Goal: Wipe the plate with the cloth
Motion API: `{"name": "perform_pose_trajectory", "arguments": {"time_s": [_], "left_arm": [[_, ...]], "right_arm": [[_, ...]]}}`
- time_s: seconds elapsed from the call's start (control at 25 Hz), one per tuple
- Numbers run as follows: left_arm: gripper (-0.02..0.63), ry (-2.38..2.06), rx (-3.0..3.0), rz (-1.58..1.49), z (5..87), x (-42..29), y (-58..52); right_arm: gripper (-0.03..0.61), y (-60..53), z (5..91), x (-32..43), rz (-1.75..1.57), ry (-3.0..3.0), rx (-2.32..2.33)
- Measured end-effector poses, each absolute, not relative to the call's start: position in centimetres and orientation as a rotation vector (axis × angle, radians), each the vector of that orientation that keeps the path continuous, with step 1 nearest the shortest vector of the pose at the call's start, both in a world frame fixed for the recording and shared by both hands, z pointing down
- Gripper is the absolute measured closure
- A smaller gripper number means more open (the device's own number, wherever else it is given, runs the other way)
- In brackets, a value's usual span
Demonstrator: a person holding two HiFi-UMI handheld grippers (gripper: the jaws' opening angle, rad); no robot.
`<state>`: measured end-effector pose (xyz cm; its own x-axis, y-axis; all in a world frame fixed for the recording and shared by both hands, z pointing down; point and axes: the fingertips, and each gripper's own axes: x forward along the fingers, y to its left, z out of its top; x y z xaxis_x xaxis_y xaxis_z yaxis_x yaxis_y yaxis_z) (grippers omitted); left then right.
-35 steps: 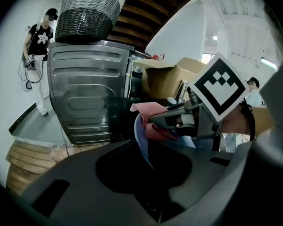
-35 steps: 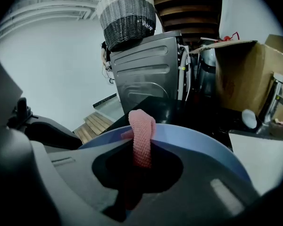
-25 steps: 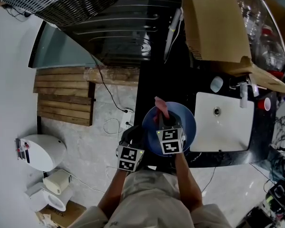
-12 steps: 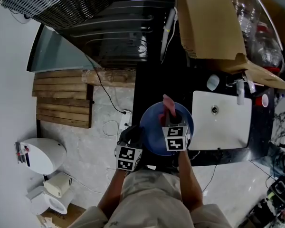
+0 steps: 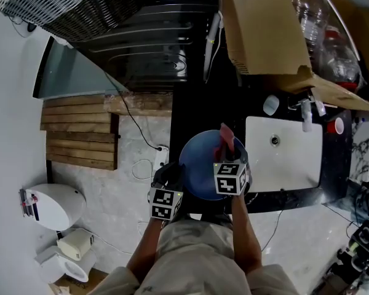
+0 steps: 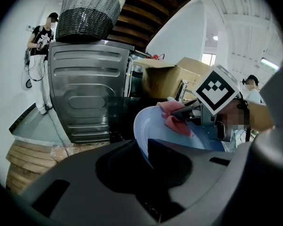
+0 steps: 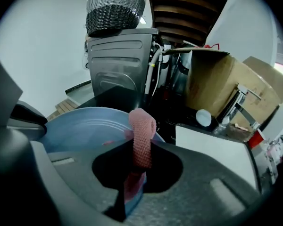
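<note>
Gripping the blue plate (image 5: 200, 161) by its near-left rim, your left tool (image 5: 174, 177) has its jaws closed on that edge and holds the plate over the front of the dark tabletop (image 5: 190, 112), just beside the white sink (image 5: 295, 165). Your right tool (image 5: 226, 151) is clamped on the pink cloth (image 5: 226, 136), which lies against the plate's face near its far right rim, with a folded loop sticking out past the jaws.

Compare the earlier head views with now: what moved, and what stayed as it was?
The right hand-held gripper swept the pink cloth rightward across the blue plate, toward the sink side. It stayed shut on the cloth. The left hand-held gripper kept its grip on the plate's rim.
</note>
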<state>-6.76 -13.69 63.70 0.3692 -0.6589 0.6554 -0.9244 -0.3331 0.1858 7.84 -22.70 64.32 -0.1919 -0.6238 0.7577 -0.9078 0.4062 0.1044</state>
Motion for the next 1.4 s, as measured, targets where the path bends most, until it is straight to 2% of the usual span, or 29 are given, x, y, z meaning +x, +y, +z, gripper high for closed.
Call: {"name": "perform_pose_trajectory", "arguments": {"time_s": [0.76, 1.4], "left_arm": [[0.555, -1.342, 2.165, 0.617, 62.0, -7.1, -12.9], [0.574, -1.332, 2.169, 0.620, 62.1, -7.0, -11.7]], "right_arm": [[0.552, -19.6, 59.3, 10.7, 0.441, -1.916, 1.456], [0.552, -16.5, 59.3, 2.9, 0.422, -2.114, 1.242]]}}
